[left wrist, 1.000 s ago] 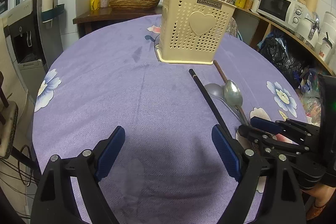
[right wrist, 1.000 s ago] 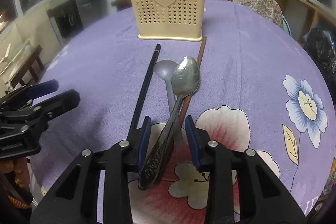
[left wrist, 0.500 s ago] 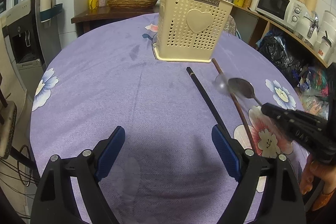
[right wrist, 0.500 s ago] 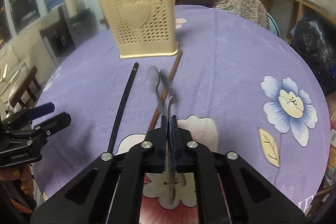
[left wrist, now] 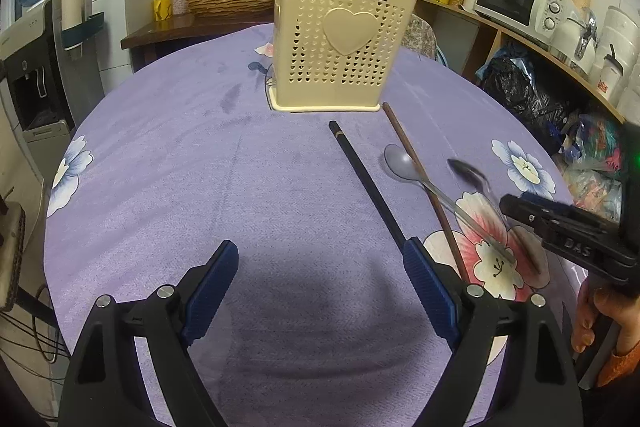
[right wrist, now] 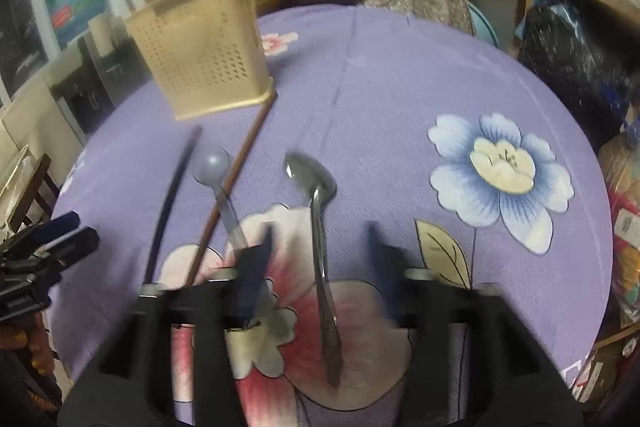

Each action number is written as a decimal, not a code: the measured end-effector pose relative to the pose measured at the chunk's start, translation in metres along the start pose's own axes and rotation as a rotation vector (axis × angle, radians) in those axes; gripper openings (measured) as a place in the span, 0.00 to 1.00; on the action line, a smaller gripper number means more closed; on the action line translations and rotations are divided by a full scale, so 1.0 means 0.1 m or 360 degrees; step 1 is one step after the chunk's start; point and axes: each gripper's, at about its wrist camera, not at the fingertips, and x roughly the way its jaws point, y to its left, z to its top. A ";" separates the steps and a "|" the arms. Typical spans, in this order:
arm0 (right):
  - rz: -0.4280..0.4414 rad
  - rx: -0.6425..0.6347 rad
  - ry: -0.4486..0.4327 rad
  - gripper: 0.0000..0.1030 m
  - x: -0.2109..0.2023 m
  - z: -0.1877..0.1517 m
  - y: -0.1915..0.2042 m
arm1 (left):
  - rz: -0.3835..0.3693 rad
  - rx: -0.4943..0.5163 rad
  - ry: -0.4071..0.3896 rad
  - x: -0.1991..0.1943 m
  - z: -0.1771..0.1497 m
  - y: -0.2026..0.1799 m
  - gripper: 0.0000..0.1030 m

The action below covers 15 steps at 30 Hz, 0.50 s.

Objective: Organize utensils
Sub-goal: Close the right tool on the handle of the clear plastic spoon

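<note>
My left gripper stays open over bare purple cloth, holding nothing. The jaws of my right gripper are opening; the metal spoon sits between the blurred fingers, bowl pointing away, and no pad presses on it. From the left wrist view the right gripper shows side-on with the metal spoon blurred ahead of it. To its left lie a black chopstick, a brown chopstick and a translucent spoon. The cream perforated utensil holder stands behind them, with sticks inside.
The round table carries a purple flowered cloth. Shelves with a microwave and a black bag line the right side. A water dispenser stands at the left. A hand grips the right tool.
The right gripper shut on the metal spoon's handle and carried it rightwards off the other utensils. Its jaws have now parted again. The left gripper has kept still.
</note>
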 end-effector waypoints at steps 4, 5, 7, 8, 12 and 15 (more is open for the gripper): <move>0.0044 -0.0208 -0.0081 0.56 -0.10 0.08 0.25 | 0.0001 0.0001 -0.0002 -0.01 0.00 -0.02 0.81; 0.0085 -0.0254 -0.0078 0.53 -0.09 0.11 0.30 | 0.0001 0.0001 -0.0001 -0.01 0.00 -0.02 0.81; 0.0197 -0.0358 -0.0028 0.39 -0.04 0.14 0.42 | 0.0006 0.0000 -0.0003 -0.02 -0.01 -0.02 0.81; 0.0233 -0.0384 0.0001 0.35 0.00 0.15 0.46 | 0.0004 -0.0005 -0.0003 -0.02 -0.01 -0.01 0.81; 0.0375 -0.0390 0.0152 0.25 0.17 0.15 0.54 | 0.0005 -0.0010 0.0005 -0.01 -0.01 0.00 0.81; 0.0281 -0.0405 0.0227 0.24 0.30 0.13 0.55 | -0.0001 -0.0011 0.0004 -0.02 -0.02 0.00 0.81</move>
